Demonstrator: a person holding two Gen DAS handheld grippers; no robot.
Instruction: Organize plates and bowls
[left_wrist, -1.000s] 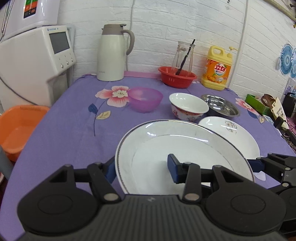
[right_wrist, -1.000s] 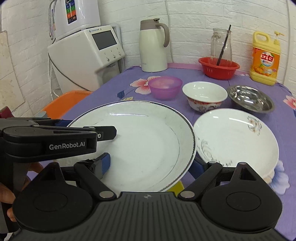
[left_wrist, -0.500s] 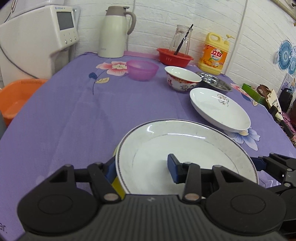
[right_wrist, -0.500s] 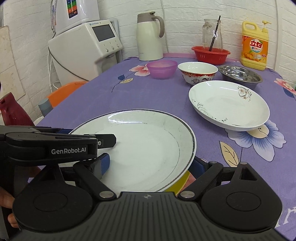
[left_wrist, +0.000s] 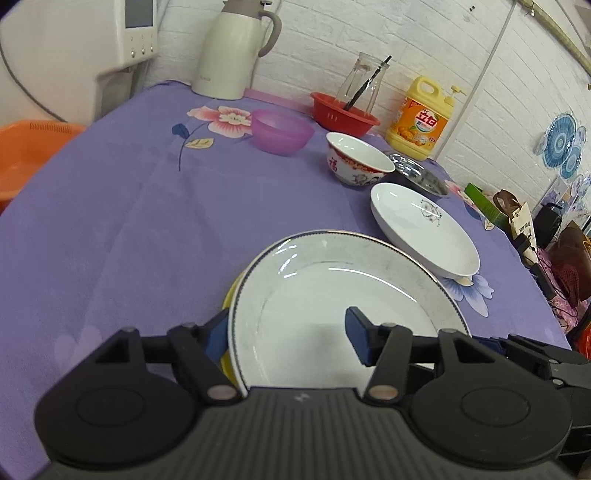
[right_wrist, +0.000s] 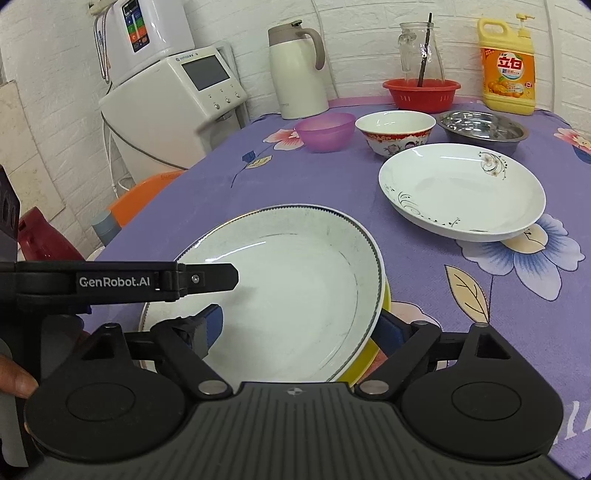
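Note:
A large white plate with a dark rim (left_wrist: 332, 295) (right_wrist: 295, 280) sits on a yellow plate (right_wrist: 364, 363) whose edge shows below it (left_wrist: 228, 295). My left gripper (left_wrist: 286, 338) straddles its left rim, one finger inside and one outside. My right gripper (right_wrist: 301, 326) straddles its right rim the same way. Both jaws stand wide; I cannot tell whether they clamp it. A white floral plate (left_wrist: 424, 229) (right_wrist: 461, 192), a red-patterned bowl (right_wrist: 395, 131), a purple bowl (right_wrist: 325, 129) and a steel bowl (right_wrist: 484, 129) lie beyond.
At the back of the purple tablecloth (left_wrist: 129, 221) stand a white kettle (right_wrist: 297, 70), a red basket (right_wrist: 421, 92) with a glass jar, and a yellow detergent bottle (right_wrist: 508, 62). A white appliance (right_wrist: 173, 110) and an orange basin (left_wrist: 26, 155) are off the table's left.
The white plate, held between both grippers, came back toward the near table edge and down onto the yellow plate. The other dishes now lie farther off.

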